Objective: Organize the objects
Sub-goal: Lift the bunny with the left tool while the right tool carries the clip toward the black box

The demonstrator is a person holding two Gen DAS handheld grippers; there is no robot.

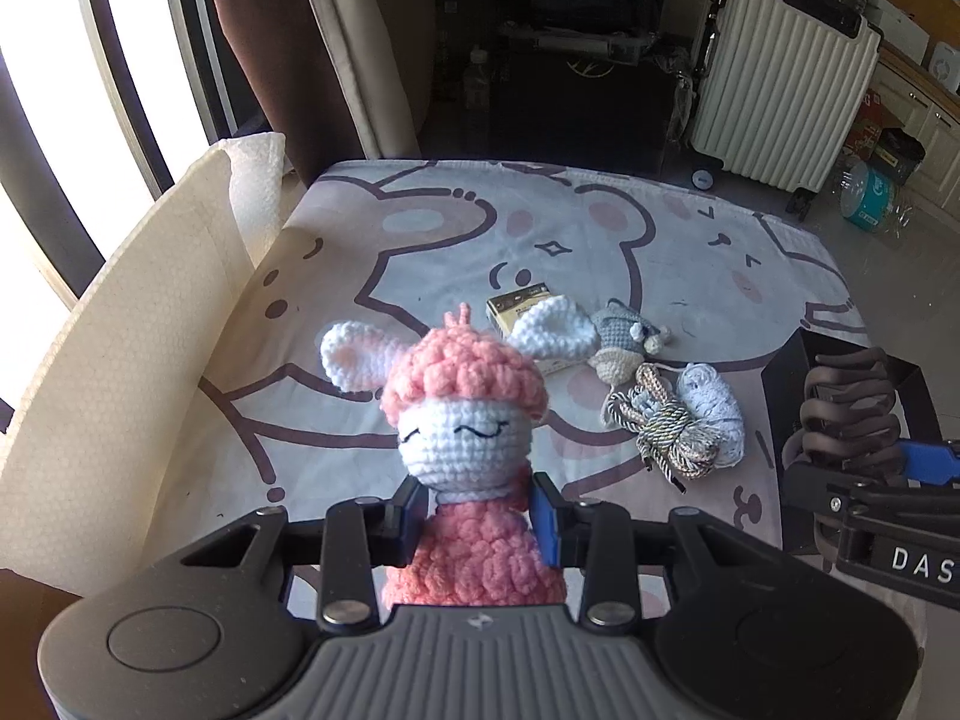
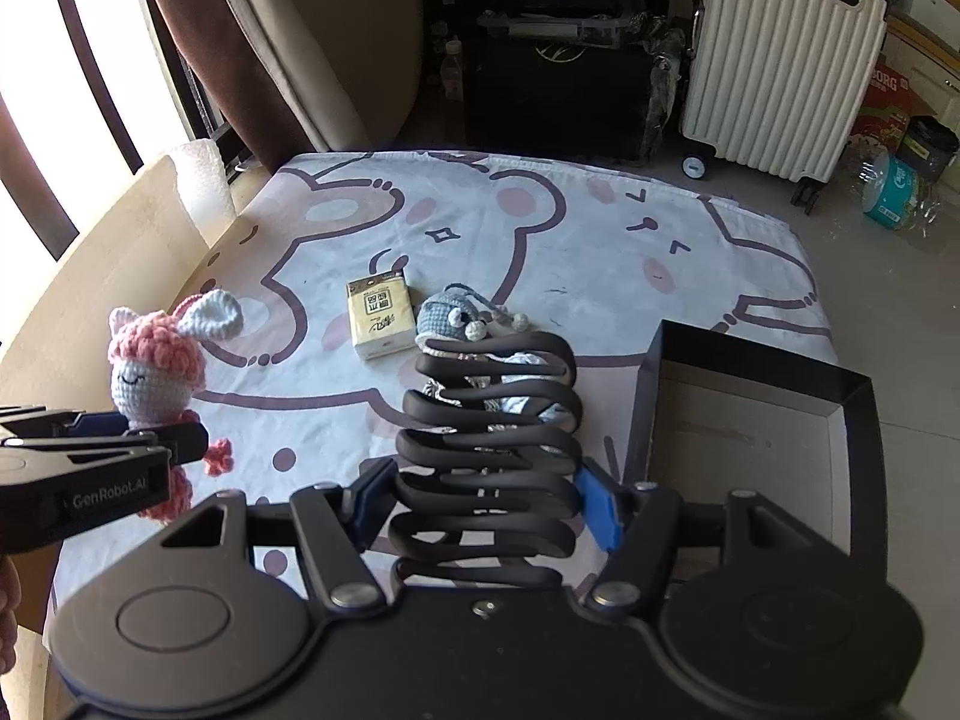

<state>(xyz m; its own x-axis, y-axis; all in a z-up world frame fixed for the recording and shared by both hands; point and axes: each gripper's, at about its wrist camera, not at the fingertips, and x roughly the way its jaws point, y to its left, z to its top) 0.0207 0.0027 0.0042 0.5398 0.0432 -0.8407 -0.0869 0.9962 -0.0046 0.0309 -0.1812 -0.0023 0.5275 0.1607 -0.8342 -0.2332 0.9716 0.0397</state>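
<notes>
My left gripper (image 1: 480,516) is shut on a pink and white crochet bunny doll (image 1: 462,414), held upright above the bear-print cloth (image 1: 420,228); the doll also shows in the right wrist view (image 2: 156,372). My right gripper (image 2: 489,501) is shut on a dark brown wavy hair claw clip (image 2: 489,420), which also shows in the left wrist view (image 1: 846,414). On the cloth lie a tissue pack (image 2: 381,315), a grey crochet mouse (image 2: 450,315), a bundle of cords (image 1: 672,432) and a white yarn ball (image 1: 717,414).
An open black box (image 2: 762,414) sits at the cloth's right edge. A cream foam board (image 1: 120,360) stands along the left side. A white suitcase (image 2: 774,60) and dark furniture stand beyond the far edge.
</notes>
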